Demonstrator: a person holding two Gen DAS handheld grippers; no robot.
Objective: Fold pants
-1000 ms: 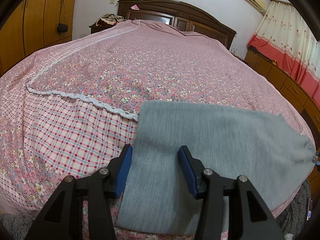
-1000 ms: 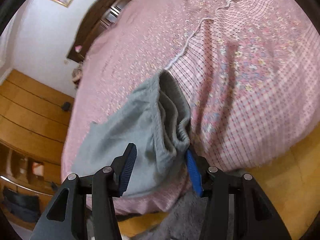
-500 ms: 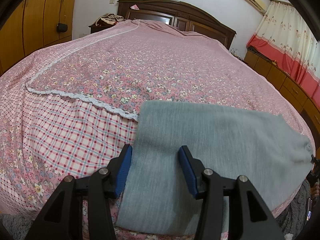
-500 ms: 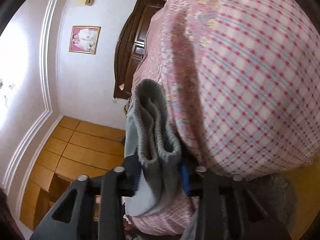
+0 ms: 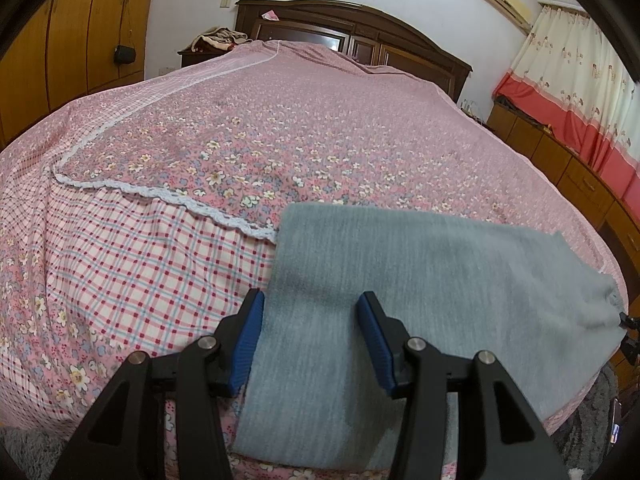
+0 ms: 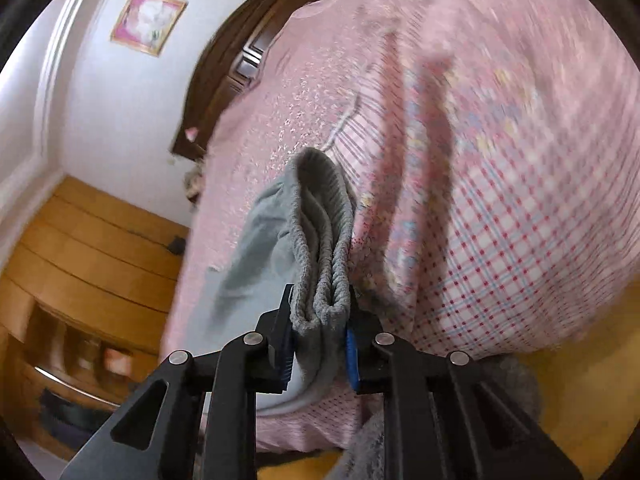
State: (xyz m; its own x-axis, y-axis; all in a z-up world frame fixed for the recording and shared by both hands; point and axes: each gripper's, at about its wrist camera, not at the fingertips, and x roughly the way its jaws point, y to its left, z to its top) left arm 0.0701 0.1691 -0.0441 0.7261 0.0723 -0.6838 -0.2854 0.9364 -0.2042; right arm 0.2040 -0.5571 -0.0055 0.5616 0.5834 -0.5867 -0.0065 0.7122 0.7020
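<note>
Since 1 second ago, the right gripper point(image 6: 320, 344) has pinched shut on the waistband point(image 6: 320, 264) of the gray pants point(image 5: 420, 292).

Left view: the left gripper point(image 5: 310, 340) hangs wide open over the pants, which lie flat on the pink bed point(image 5: 280, 132).

Right view: it is blurry, so the waistband is probably lifting. Next it needs carrying across to make 1 fold.
</note>
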